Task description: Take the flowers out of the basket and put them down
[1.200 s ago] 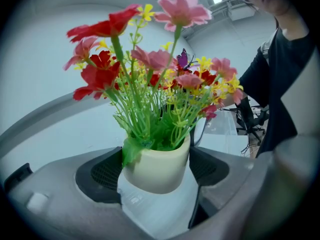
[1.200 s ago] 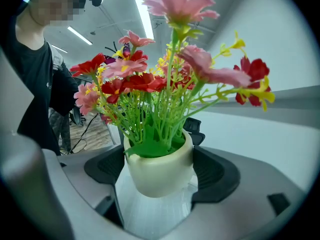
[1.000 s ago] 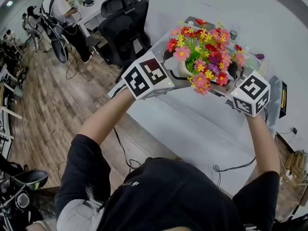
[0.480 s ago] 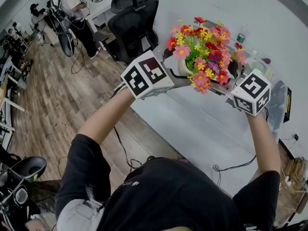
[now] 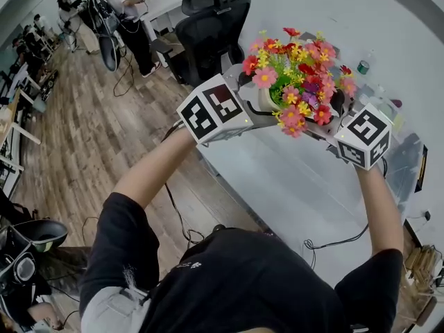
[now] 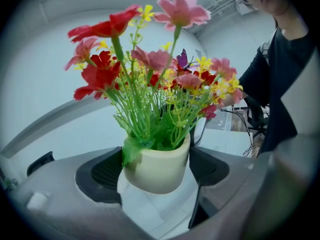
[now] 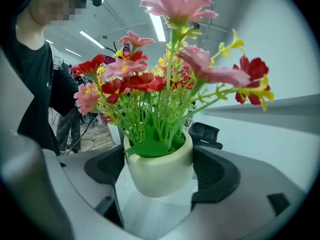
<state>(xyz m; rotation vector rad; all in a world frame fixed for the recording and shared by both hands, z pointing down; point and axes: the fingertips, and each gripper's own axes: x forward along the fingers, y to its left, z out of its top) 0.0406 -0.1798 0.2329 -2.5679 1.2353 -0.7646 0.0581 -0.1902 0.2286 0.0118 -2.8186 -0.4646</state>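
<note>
The left gripper [image 6: 156, 171] and right gripper [image 7: 159, 174] both clamp the pot [image 5: 266, 100] of flowers [image 5: 295, 68] above the desk [image 5: 277, 186]; lower it level, then open both together

Office — black swivel chair [image 5: 214, 35], white desk [image 5: 291, 186]

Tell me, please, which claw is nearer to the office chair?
Left. The left claw grips the flower pot on the side toward the office chair; the right claw grips it on the far side.
</note>
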